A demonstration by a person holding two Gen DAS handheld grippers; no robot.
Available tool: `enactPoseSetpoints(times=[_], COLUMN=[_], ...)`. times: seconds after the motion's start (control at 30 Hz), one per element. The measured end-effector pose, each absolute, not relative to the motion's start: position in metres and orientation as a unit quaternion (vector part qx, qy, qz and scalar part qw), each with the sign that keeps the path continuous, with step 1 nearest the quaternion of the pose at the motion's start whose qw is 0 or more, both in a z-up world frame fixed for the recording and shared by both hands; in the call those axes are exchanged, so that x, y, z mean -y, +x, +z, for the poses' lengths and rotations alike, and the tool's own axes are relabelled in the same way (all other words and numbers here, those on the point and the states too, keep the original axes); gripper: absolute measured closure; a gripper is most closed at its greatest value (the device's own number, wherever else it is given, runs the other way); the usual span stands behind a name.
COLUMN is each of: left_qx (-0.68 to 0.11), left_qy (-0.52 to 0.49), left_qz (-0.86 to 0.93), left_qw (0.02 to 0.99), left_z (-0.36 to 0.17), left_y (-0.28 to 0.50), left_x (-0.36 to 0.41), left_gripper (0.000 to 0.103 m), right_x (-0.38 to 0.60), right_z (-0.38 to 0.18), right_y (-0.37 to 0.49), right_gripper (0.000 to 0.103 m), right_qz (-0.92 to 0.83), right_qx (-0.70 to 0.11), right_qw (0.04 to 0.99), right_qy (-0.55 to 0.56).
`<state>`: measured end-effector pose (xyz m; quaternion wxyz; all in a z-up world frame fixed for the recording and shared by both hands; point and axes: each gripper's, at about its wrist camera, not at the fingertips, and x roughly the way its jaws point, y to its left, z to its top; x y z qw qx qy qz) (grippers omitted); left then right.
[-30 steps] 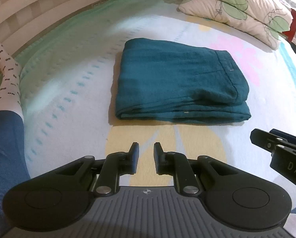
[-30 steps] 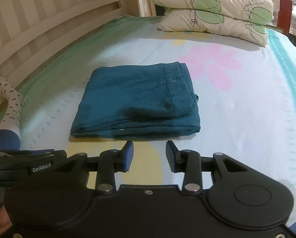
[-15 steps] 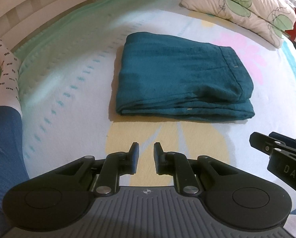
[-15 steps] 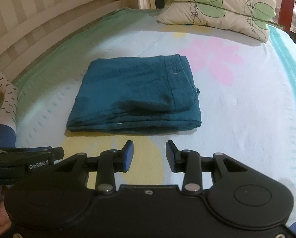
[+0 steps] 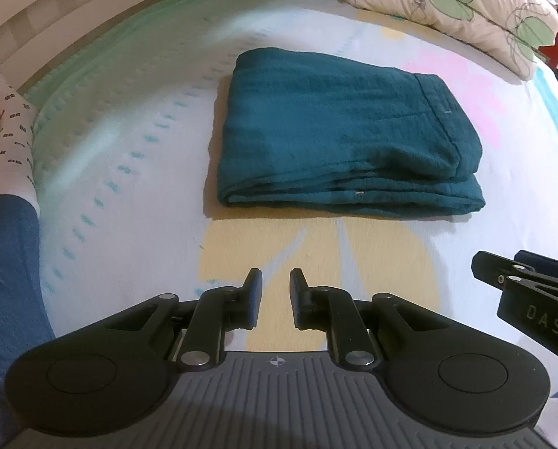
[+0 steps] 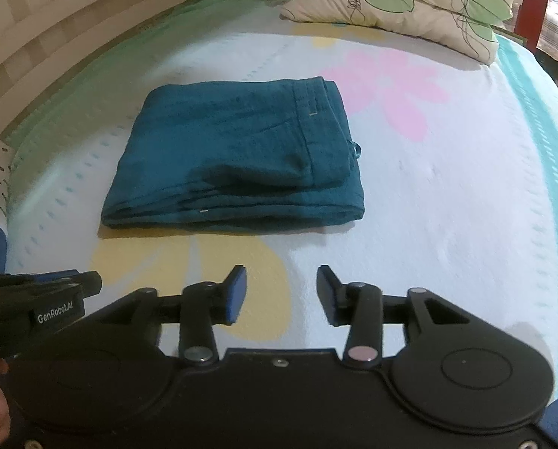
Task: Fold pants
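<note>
The teal pants [image 5: 335,138] lie folded into a flat, thick rectangle on the flower-print bed sheet [image 5: 129,119], layered edge toward me. In the right wrist view the pants [image 6: 238,157] show a small loop sticking out on their right side. My left gripper [image 5: 275,277] hovers over the yellow flower print just short of the near edge, jaws a small gap apart with nothing between them. My right gripper [image 6: 282,275] hangs beside it on the right, jaws opening, nothing between them. Each gripper's tip shows in the other's view: right [image 5: 503,273], left [image 6: 54,284].
Two leaf-print pillows [image 6: 398,3] rest at the far end of the bed. A wooden slatted rail [image 6: 54,37] runs along the left side. A person's leg in a patterned white sock [image 5: 6,131] and blue trousers [image 5: 6,280] lies at the left.
The right gripper's jaws have spread wider. Both views have tipped slightly, so the pants sit a little higher in the picture. The pants themselves have not moved.
</note>
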<state>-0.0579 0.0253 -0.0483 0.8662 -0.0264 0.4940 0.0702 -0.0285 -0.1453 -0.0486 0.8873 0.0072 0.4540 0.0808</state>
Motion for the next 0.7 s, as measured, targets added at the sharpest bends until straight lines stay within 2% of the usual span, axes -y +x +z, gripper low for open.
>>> enactPoseSetpoints(times=[0.7], left_qx=[-0.5], left_qy=[-0.02], left_qz=[0.07], left_qw=[0.863], left_z=[-0.053], left_y=[-0.0575], left_x=[-0.0246], left_gripper=[0.087], right_x=[0.1432], right_z=[-0.0492], right_y=[-0.0262], right_gripper=[0.051], right_qz=[0.073], right_qx=[-0.458], right_qw=[0.886], right_qy=[-0.006])
